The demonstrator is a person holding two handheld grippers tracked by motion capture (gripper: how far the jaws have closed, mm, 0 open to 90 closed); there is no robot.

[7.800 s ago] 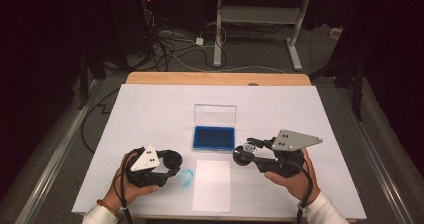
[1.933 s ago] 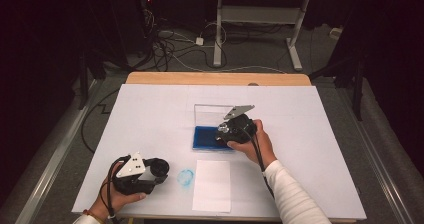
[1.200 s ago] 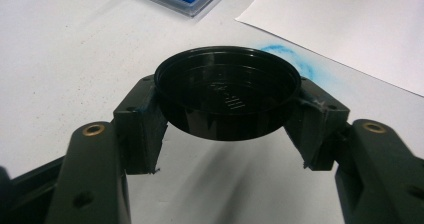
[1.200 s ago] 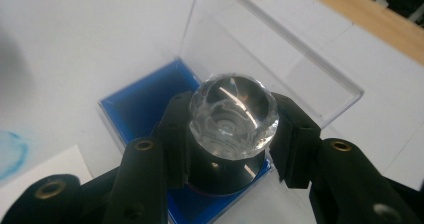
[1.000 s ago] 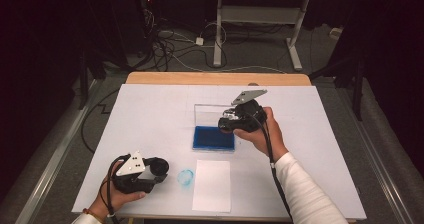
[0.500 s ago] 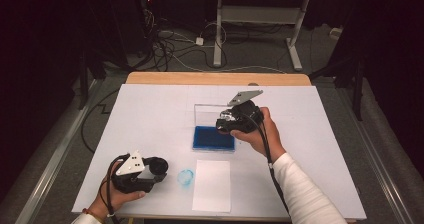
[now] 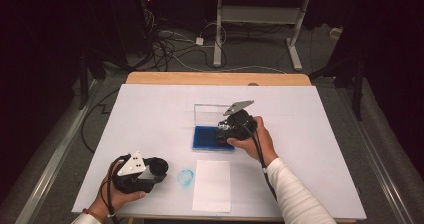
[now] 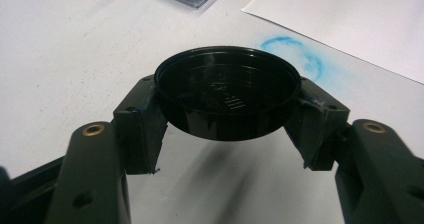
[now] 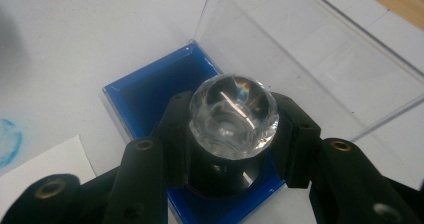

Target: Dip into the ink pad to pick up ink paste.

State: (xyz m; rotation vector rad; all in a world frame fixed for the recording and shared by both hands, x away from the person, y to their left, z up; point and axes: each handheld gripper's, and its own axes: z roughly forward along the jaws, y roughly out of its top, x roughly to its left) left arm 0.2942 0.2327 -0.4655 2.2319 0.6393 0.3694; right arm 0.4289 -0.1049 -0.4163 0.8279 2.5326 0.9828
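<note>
While gripped, stamp (image 9: 233, 129) over blue ink pad (image 9: 145, 99)

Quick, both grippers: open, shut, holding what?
Left gripper: shut on round black plastic lid.
Right gripper: shut on faceted clear-topped black stamp.

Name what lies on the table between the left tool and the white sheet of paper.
A round blue ink smudge lies between the left tool and the paper, as the high view shows; the table is otherwise bare there.
</note>
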